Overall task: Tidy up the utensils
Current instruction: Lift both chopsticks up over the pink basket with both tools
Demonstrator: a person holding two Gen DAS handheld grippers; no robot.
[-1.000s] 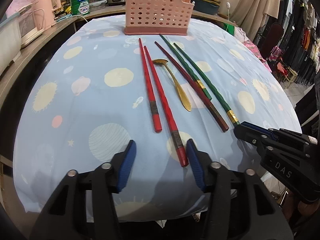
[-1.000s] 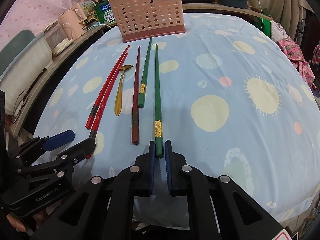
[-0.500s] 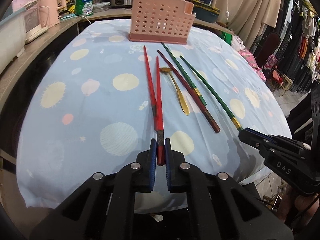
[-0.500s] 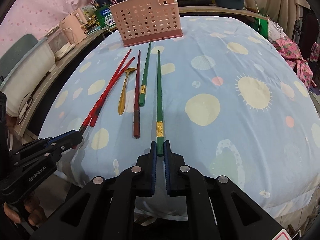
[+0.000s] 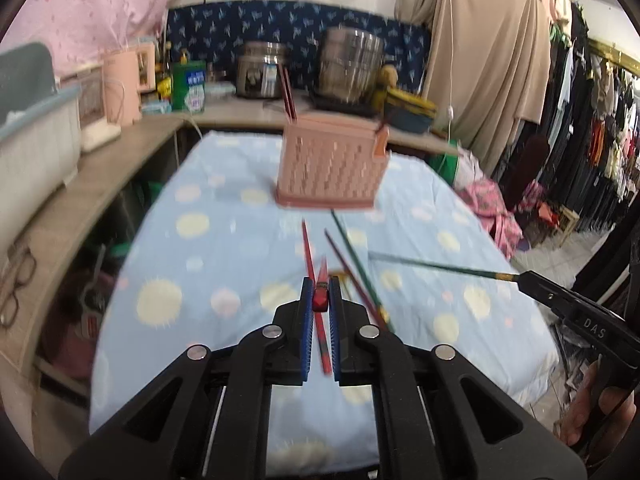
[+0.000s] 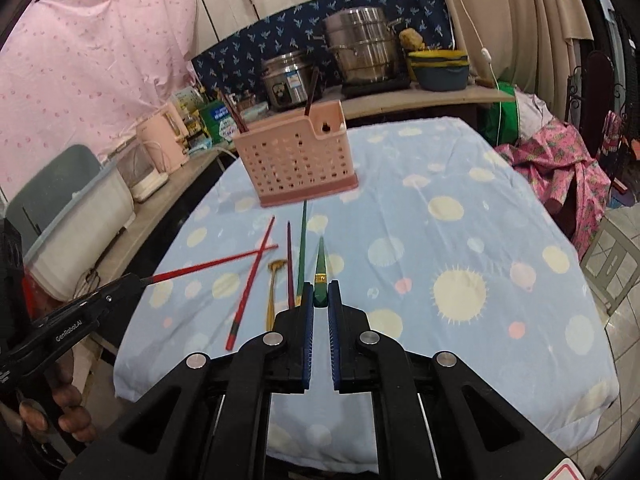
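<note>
My left gripper [image 5: 320, 300] is shut on a red chopstick [image 5: 321, 294] and holds it above the table; the stick also shows in the right wrist view [image 6: 216, 265]. My right gripper [image 6: 320, 300] is shut on a green chopstick [image 6: 320, 276] with a gold band, lifted off the cloth; it also shows in the left wrist view [image 5: 436, 266]. On the blue spotted cloth [image 6: 460, 240] lie a second red chopstick [image 6: 250, 284], a dark red chopstick [image 6: 289, 264], a second green chopstick [image 6: 302, 248] and a gold spoon [image 6: 273, 292]. The pink perforated holder [image 6: 296, 160] stands at the far end with dark chopsticks in it.
A counter runs behind and to the left of the table with a rice cooker [image 6: 288, 80], a steel pot [image 6: 362, 50], a pink kettle [image 6: 164, 140] and a white bin [image 6: 80, 216]. Clothes [image 6: 560, 160] hang and lie to the right.
Both grippers have lifted their chopsticks off the cloth and raised their view toward the holder. The left gripper shut on the red chopstick one second to half a second ago.
</note>
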